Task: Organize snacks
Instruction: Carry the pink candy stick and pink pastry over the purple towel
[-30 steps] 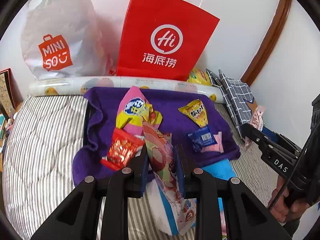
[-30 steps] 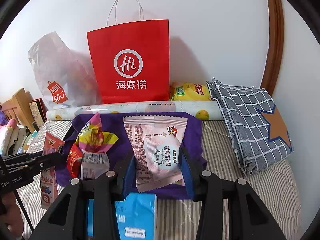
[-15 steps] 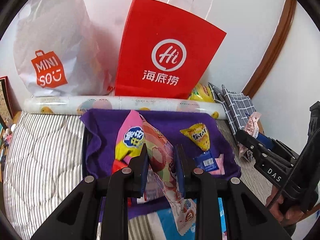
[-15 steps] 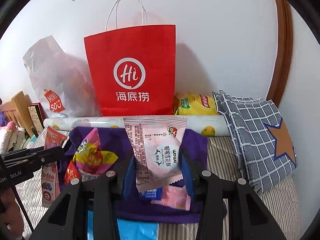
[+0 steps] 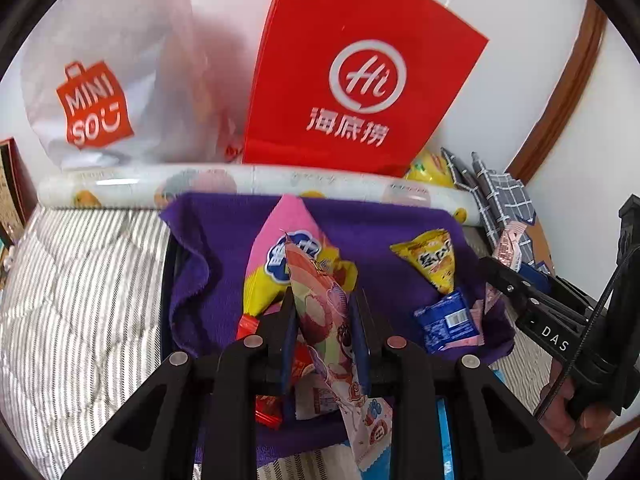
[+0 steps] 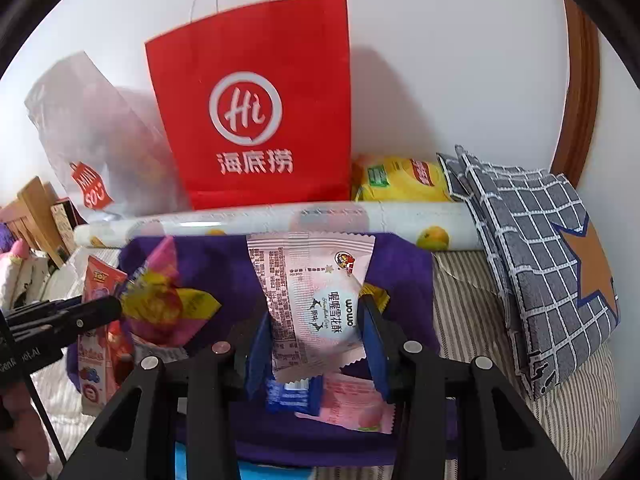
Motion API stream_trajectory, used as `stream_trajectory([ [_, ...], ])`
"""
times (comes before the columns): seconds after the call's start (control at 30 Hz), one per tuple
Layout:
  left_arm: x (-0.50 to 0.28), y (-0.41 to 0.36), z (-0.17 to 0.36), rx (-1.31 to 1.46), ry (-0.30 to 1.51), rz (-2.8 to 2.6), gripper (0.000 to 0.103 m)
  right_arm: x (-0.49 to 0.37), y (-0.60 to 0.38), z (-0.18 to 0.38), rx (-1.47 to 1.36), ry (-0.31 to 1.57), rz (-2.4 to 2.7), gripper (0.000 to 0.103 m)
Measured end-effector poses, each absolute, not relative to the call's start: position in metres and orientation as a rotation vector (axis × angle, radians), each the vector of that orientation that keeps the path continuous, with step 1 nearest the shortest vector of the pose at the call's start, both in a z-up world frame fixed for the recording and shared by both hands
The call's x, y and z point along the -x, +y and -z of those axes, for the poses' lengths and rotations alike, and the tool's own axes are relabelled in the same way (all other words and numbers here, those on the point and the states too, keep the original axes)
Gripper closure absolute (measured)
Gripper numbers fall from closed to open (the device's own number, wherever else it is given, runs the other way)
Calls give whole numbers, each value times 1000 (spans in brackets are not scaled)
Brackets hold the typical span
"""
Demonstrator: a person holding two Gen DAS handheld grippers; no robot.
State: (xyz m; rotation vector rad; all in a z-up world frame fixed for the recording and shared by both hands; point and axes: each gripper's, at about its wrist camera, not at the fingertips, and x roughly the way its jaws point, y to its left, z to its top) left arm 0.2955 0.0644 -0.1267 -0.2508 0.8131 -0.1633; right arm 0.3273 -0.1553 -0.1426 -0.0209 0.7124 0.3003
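left gripper (image 5: pixel 324 320) clamps cartoon packet (image 5: pixel 324 312) mid-body | right gripper (image 6: pixel 316 336) clamps pink wafer packet (image 6: pixel 312 300) | both likely light, crinkly, slippery

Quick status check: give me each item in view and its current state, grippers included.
left gripper: shut on strawberry-print packet
right gripper: shut on pale pink packet
red paper bag: upright against the wall
purple towel: spread flat, snacks on it
yellow triangular packet: lying on the towel
blue packet: lying on the towel
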Motion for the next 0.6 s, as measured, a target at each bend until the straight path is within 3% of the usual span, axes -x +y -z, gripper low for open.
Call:
stream_trajectory([
  [0.6,-298,66,138,267,808,161,78,-341,-164,169,2,809,-308,62],
])
